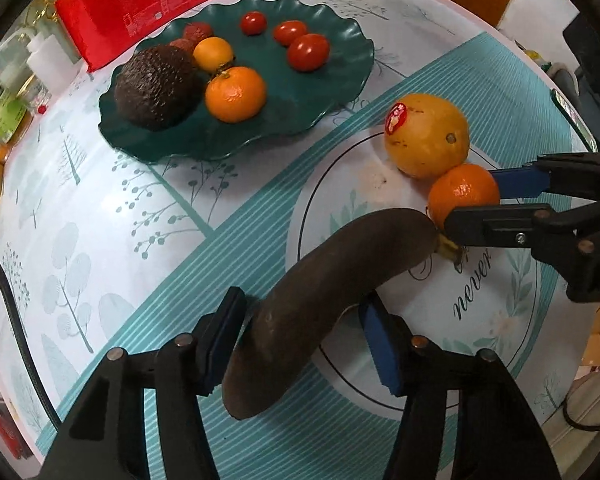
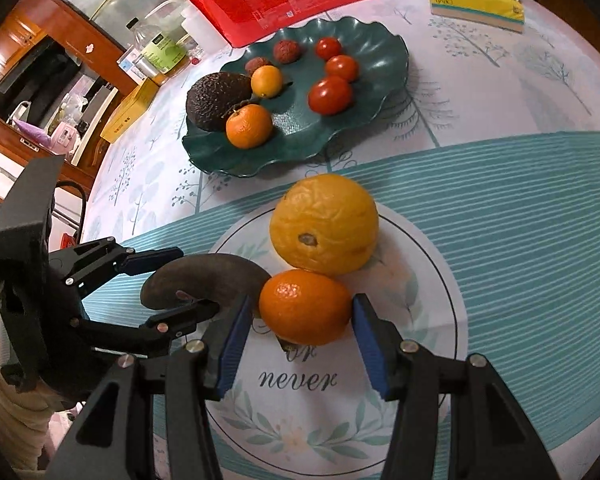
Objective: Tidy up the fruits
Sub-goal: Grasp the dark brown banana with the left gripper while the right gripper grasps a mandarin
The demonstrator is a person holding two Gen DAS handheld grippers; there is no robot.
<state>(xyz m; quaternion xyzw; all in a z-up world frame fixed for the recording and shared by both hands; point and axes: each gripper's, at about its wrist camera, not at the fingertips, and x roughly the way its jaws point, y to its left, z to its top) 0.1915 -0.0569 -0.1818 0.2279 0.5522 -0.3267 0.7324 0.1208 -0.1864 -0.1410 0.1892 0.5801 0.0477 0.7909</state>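
Only your left wrist view shows the sticker (image 1: 396, 119) on the large orange (image 1: 426, 136). The green plate (image 2: 384, 92) holds an avocado (image 2: 216, 100), tomatoes (image 2: 331, 95) and citrus. Your left gripper (image 1: 300, 344) fingers straddle the blackened banana (image 1: 300, 308) unclenched; your right gripper (image 2: 300, 344) fingers flank the mandarin (image 2: 305, 306), released.

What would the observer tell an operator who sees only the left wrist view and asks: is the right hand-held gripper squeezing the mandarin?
Observer: Not clearly; the right hand-held gripper straddles the mandarin, with a sliver of gap on one side.
Operator: Is the big orange sound?
Observer: Its skin looks wrinkled from the right wrist view.
Operator: Who holds the left hand-held gripper?
Observer: A cream sleeve shows behind it.
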